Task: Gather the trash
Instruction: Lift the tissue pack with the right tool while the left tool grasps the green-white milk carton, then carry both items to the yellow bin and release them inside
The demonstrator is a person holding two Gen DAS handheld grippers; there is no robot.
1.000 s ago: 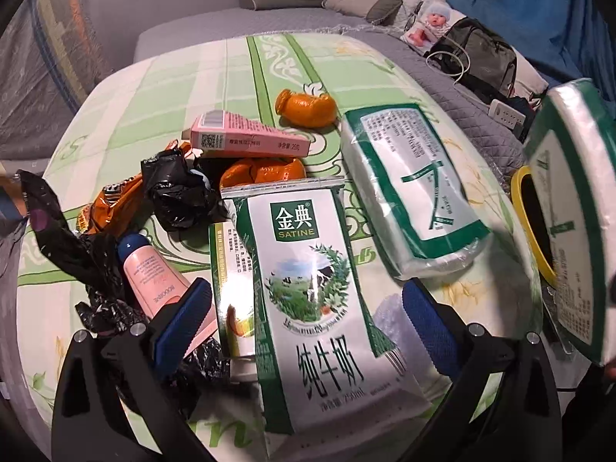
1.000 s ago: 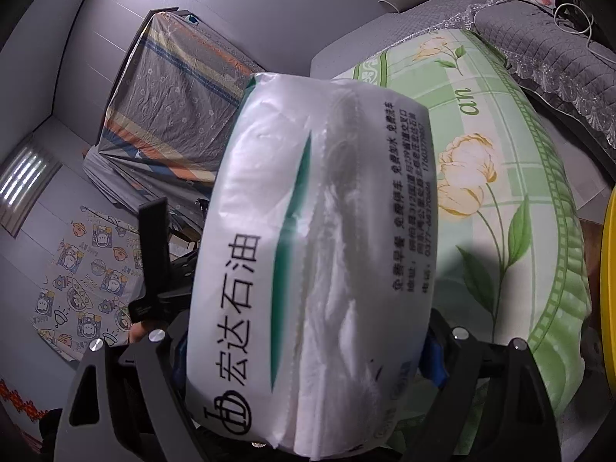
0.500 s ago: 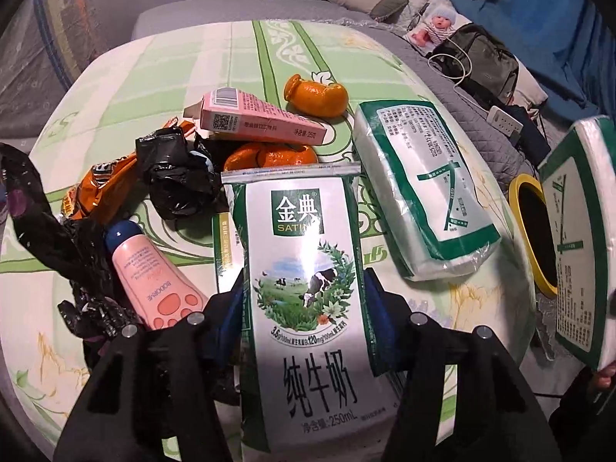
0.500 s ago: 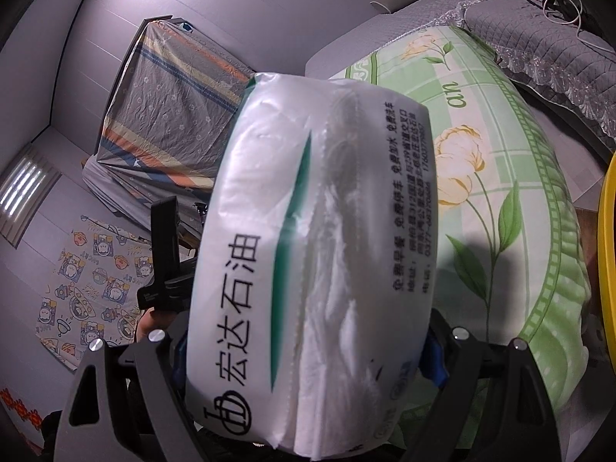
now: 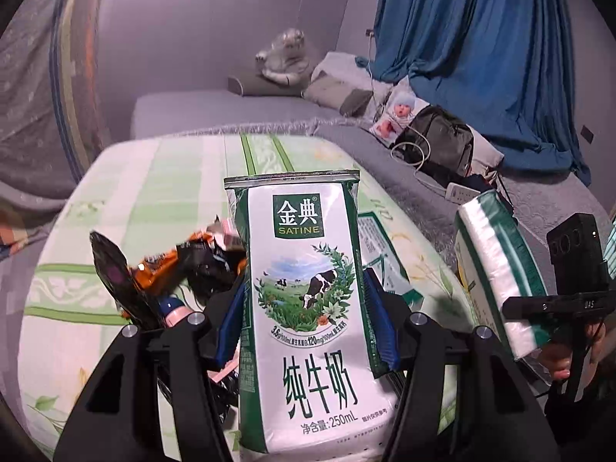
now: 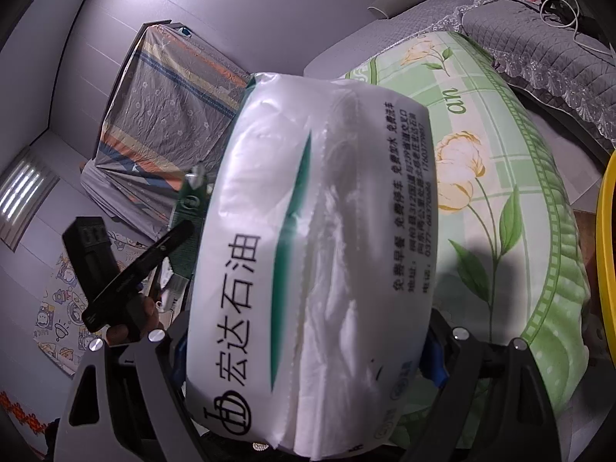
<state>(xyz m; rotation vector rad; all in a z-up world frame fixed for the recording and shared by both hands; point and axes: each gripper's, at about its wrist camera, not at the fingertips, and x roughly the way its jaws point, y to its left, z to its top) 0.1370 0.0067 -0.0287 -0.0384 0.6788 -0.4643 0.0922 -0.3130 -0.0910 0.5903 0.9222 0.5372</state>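
A green-and-white milk carton [image 5: 304, 269] stands upright between the blue pads of my left gripper [image 5: 304, 308], which is shut on its sides and holds it above the table. My right gripper [image 6: 308, 346] is shut on a white tissue pack [image 6: 327, 211] with a green stripe and black print. In the left wrist view that tissue pack [image 5: 496, 261] hangs at the right, past the table's edge. In the right wrist view the carton's green edge [image 6: 190, 208] shows behind the pack on the left.
On the green flowered tablecloth [image 5: 154, 192] lie an orange wrapper [image 5: 161, 265], a black bag [image 5: 115, 269], a pink tube [image 5: 175, 313] and a second tissue pack [image 5: 381, 246]. A yellow bin rim [image 6: 606, 250] shows at the right. A grey sofa with a dark bag [image 5: 439, 142] lies behind.
My left gripper closed on the milk carton and lifted it off the table, tilting upward. The right gripper kept still with the tissue pack.
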